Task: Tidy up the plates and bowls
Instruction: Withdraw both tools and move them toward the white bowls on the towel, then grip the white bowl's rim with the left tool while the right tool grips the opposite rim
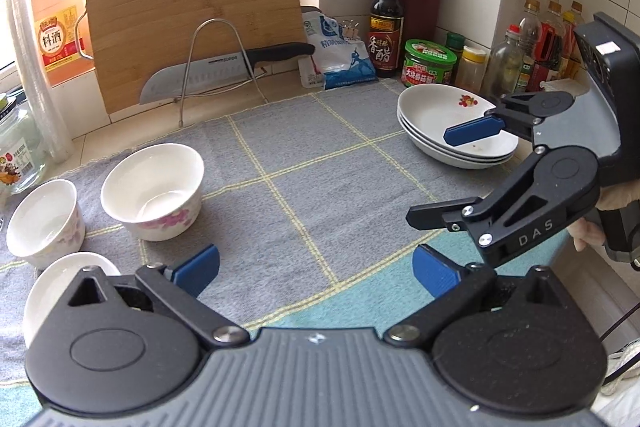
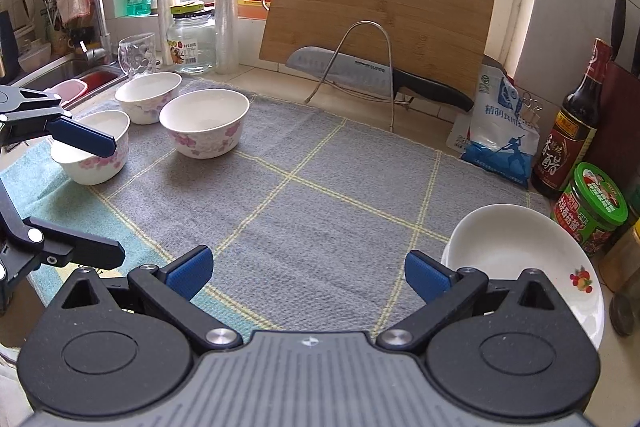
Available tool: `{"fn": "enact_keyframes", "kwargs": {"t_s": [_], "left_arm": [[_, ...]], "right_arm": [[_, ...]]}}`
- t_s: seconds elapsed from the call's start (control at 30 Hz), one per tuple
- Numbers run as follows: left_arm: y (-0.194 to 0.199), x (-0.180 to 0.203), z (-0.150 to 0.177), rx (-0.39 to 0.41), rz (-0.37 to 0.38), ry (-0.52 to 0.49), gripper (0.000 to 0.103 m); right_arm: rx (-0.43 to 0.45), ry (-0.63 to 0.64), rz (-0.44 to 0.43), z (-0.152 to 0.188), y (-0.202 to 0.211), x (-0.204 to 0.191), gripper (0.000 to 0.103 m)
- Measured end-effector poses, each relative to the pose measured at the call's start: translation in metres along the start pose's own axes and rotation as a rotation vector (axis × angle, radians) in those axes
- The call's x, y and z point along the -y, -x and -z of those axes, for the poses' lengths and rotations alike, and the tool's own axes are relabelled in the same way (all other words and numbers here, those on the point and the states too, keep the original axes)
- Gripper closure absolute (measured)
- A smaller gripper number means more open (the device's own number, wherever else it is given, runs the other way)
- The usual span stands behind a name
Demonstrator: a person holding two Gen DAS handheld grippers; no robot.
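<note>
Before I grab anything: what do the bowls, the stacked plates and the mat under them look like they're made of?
Bowls: likely glazed ceramic, glossy white with pink flower prints and thick rims.
Stacked plates: probably the same glazed ceramic, smooth white with a sheen and a small fruit decal.
Mat: woven cloth, matte grey with yellow grid lines and visible textile grain.

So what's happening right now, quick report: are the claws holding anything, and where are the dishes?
Left gripper open, empty. Right gripper open, empty. Plates stacked at right; three bowls loose at left. Mat between them bare.
</note>
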State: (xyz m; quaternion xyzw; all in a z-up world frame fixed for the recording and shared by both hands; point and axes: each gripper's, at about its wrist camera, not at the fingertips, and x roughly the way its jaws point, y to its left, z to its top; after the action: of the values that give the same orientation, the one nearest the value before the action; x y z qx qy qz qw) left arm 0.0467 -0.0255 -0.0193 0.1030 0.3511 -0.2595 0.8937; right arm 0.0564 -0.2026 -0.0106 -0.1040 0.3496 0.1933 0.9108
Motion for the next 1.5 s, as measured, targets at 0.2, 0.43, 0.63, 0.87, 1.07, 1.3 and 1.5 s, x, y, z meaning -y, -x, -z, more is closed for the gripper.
{"fn": "enact_keyframes", "kwargs": {"t_s": [0.2, 0.43, 0.63, 0.87, 1.07, 1.3, 1.5], "left_arm": [[0.012, -0.053, 0.013, -0.026, -0.026, -0.006, 0.001], [0.025, -0.109, 0.023, -0.039, -0.081, -0.009, 0.001], [0.028, -0.153, 0.031, -0.060, -0.119, 0.019, 0.001], [0.016, -0.184, 0.041, -0.104, -0.103, 0.055, 0.003], [0.007, -0.196, 0.046, -0.130, -0.071, 0.072, 0.013], [-0.001, -0.202, 0.045, -0.148, -0.039, 0.088, 0.022], [-0.006, -0.204, 0.043, -0.158, -0.016, 0.090, 0.025]], "right_arm": [[-0.042, 0.031, -0.022, -0.012, -0.024, -0.050, 0.000], [-0.059, 0.096, -0.068, -0.025, -0.050, -0.104, 0.000], [-0.051, 0.164, -0.123, -0.039, -0.070, -0.143, 0.000], [-0.041, 0.220, -0.177, -0.050, -0.093, -0.177, 0.000], [-0.026, 0.239, -0.204, -0.059, -0.107, -0.196, 0.000], [-0.017, 0.267, -0.225, -0.063, -0.114, -0.210, 0.000], [-0.006, 0.258, -0.238, -0.066, -0.115, -0.211, 0.007]]}}
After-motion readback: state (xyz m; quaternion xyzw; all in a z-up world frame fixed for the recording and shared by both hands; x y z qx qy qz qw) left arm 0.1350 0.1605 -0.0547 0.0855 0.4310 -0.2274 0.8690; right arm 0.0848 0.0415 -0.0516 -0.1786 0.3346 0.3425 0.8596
